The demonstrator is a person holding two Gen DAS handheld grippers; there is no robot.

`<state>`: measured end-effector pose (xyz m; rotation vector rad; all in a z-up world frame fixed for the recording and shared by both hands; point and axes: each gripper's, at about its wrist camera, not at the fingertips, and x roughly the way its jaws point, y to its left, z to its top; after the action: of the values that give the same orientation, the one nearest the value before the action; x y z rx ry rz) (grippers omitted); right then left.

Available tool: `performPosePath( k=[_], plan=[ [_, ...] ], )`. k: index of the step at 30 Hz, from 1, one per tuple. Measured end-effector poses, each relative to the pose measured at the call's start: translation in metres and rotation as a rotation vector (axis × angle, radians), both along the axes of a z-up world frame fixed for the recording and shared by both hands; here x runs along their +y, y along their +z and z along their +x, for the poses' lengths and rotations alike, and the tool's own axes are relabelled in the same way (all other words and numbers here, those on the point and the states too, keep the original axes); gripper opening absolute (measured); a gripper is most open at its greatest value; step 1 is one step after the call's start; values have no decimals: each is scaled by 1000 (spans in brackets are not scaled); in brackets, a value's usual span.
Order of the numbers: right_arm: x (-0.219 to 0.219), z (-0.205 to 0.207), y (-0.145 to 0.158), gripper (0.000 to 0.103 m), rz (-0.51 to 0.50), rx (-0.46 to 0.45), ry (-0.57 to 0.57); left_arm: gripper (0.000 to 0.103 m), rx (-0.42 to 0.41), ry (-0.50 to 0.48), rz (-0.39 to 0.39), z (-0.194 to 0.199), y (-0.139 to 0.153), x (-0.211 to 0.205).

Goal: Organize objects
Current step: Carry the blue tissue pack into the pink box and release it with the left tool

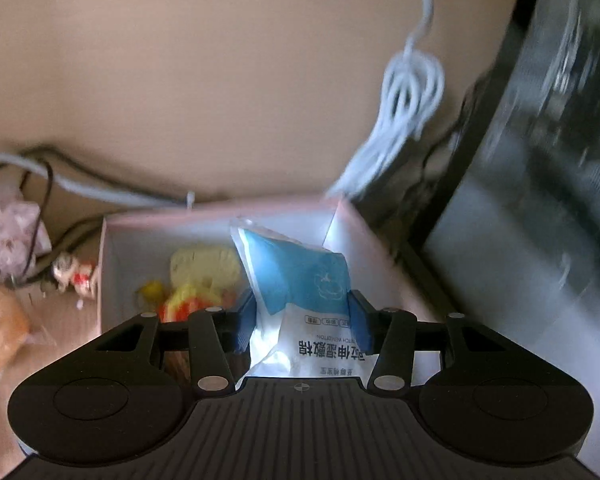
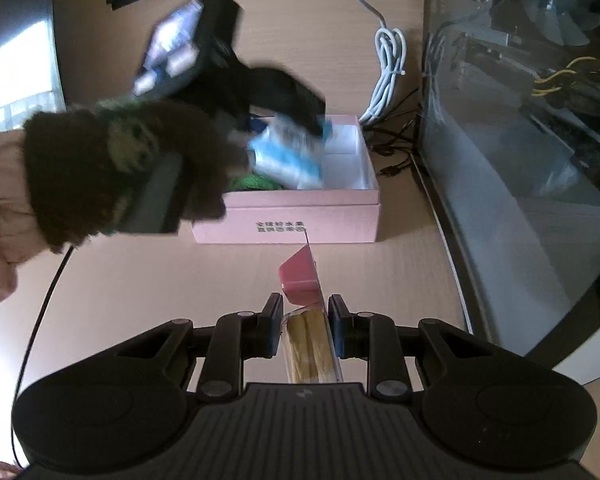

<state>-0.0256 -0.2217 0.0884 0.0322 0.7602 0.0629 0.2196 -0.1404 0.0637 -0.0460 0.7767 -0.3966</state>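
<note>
Hovering left gripper pinching blue packet, over pink box

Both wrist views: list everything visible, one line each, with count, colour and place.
Open cardboard box: one, pink, white inside, on the desk.
Blue-and-white plastic packet: one, over the box, between the left gripper's pads.
Clear snack packet with a red end: one, in the right gripper.
Yellow and orange soft items: several, inside the box.
Coiled cable: one, white, behind the box.
Glass-sided computer case: one, right of the box.
Left gripper: black, blue pads.
Right gripper: black.
Gloved hand: one, dark and fuzzy.
</note>
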Motion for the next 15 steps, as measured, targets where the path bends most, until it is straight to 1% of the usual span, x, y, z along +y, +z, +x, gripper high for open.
performPosePath(
  k=[1, 2, 3, 4, 6, 10, 13, 15],
  plan=[
    [-2, 0, -1, 24, -9, 0, 3, 56, -11, -11, 14, -4, -4, -2],
    [-4, 1, -2, 24, -13, 3, 2, 56, 13, -6, 54, -7, -7, -5],
    [-7, 2, -3, 24, -12, 7, 0, 55, 44, 20, 83, -9, -9, -6],
    [-9, 4, -3, 24, -8, 12, -2, 53, 65, 40, 70, -11, -9, -3],
    [-14, 11, 0, 24, -9, 13, -3, 53, 66, 64, 3, -19, -3, 9],
    [-24, 26, 15, 24, 30, -7, 0, 53, 9, 87, -138, -48, 30, 44],
    [-26, 48, 29, 24, 71, -32, -3, 53, -10, 112, -208, -73, 48, 79],
    [-28, 70, 41, 24, 114, -51, -15, 53, -14, 121, -228, -91, 53, 100]
  ],
)
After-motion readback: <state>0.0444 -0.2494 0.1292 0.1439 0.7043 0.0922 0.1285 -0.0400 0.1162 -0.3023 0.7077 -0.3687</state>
